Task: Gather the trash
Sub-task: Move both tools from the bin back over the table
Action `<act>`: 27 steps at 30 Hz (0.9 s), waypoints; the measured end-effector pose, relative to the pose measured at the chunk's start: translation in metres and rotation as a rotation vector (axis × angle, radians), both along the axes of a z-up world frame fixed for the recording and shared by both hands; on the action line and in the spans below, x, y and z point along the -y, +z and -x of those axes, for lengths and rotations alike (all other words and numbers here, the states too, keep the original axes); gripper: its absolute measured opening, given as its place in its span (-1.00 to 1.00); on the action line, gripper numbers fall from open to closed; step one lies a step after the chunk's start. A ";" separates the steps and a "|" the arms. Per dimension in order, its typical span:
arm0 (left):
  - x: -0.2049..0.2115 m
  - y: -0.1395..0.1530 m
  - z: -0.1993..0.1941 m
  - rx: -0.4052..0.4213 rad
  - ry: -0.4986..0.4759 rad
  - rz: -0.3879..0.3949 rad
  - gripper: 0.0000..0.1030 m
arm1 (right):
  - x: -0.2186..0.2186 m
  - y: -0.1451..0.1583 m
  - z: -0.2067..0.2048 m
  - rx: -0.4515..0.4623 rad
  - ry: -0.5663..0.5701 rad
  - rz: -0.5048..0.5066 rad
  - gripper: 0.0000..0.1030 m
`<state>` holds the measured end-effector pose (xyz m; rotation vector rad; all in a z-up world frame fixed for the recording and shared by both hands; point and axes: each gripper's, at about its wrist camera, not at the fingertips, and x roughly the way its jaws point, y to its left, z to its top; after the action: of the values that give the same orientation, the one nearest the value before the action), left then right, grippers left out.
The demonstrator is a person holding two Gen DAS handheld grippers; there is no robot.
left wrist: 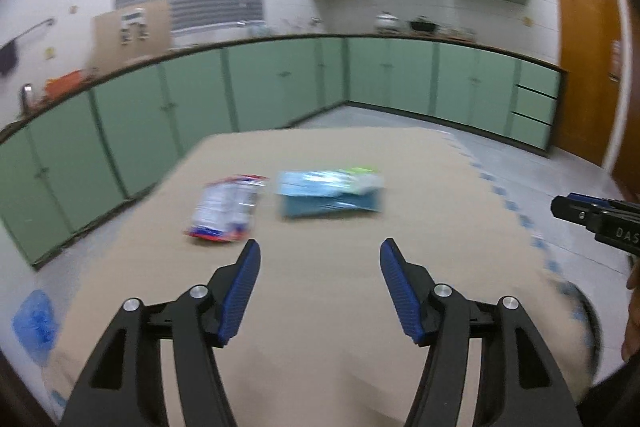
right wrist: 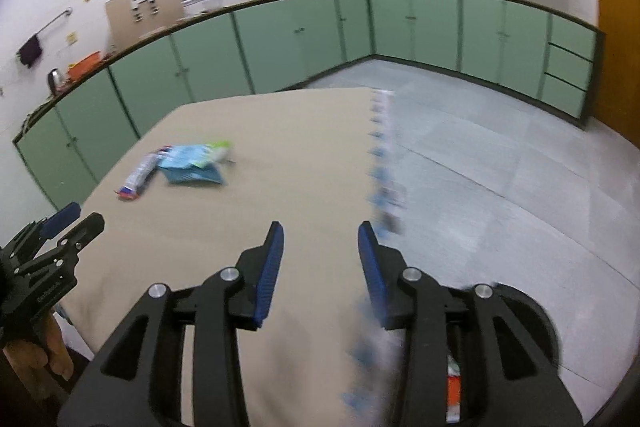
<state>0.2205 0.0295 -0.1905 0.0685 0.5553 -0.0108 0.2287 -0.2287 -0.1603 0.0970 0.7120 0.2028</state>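
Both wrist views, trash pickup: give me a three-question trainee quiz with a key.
1. True or false: the left gripper holds a wrapper.
2. Which lies left in the left wrist view: (a) the white, red-edged plastic packet or (b) the crumpled light-blue plastic pouch?
3. What do both lie on?

Key: 1 false, its jaws stand open and empty, like the right gripper. 2 a. 3 the beige mat.

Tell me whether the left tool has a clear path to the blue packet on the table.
Probably yes. The left tool is open and empty, the blue packet lies straight ahead on the table, with nothing between them.
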 end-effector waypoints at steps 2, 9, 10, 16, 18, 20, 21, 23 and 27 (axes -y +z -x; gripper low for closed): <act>-0.030 -0.001 -0.008 0.017 0.046 -0.001 0.25 | -0.022 -0.002 -0.016 -0.002 0.022 0.009 -0.24; -0.089 -0.011 -0.042 -0.009 0.108 0.010 0.26 | -0.090 -0.021 -0.081 -0.042 0.029 0.044 -0.24; -0.092 -0.013 -0.046 -0.012 0.106 0.004 0.26 | -0.093 -0.024 -0.089 -0.052 0.018 0.051 -0.24; -0.107 -0.022 -0.063 -0.028 0.092 0.015 0.26 | -0.110 -0.041 -0.116 -0.085 -0.010 0.082 -0.24; -0.111 -0.022 -0.067 -0.028 0.093 0.016 0.26 | -0.119 -0.043 -0.119 -0.090 0.015 0.090 -0.24; -0.115 -0.022 -0.069 -0.032 0.096 0.017 0.26 | -0.129 -0.045 -0.116 -0.083 0.057 0.101 -0.24; -0.118 -0.023 -0.070 -0.032 0.100 0.017 0.26 | -0.134 -0.045 -0.114 -0.078 0.082 0.103 -0.24; -0.125 -0.023 -0.071 -0.034 0.109 0.028 0.26 | -0.140 -0.042 -0.111 -0.052 0.102 0.124 -0.24; -0.126 -0.025 -0.071 -0.032 0.109 0.034 0.26 | -0.116 -0.033 -0.113 -0.022 0.011 0.079 -0.24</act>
<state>0.2914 0.1551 -0.2157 0.0044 0.5899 0.0850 0.3421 -0.1123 -0.1933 0.0198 0.7415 0.1842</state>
